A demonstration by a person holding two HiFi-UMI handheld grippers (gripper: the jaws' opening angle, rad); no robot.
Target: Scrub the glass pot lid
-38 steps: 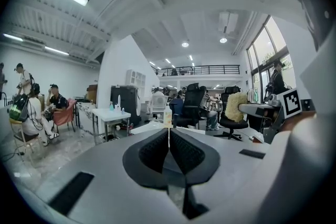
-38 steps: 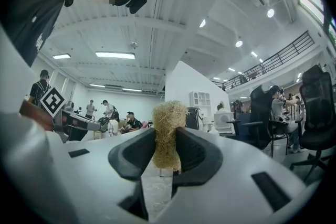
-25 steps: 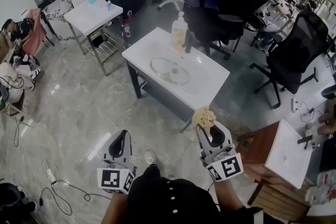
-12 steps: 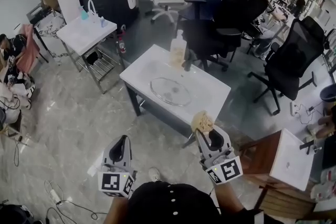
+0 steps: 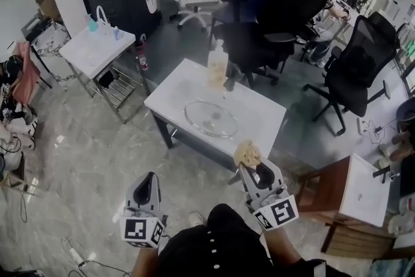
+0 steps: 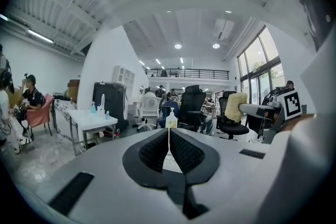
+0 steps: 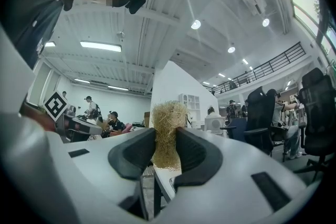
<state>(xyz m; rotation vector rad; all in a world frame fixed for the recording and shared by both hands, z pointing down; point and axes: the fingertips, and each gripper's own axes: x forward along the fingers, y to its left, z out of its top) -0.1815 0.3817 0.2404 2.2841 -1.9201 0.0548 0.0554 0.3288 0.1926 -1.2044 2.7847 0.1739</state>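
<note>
Glass pot lid [image 5: 211,118] lies flat at centre frame on the white tabletop [image 5: 259,115], with the soap bottle [image 5: 217,68] just behind it. Right gripper [image 7: 165,140] is clamped on a straw-coloured scrubber [image 7: 167,123]. The tuft protrudes forward, presumably so fibres, not jaws, meet the glass. Left gripper [image 6: 169,140], lower left, is closed and empty, likely free to steady the lid. Both are well apart from the lid.
</note>
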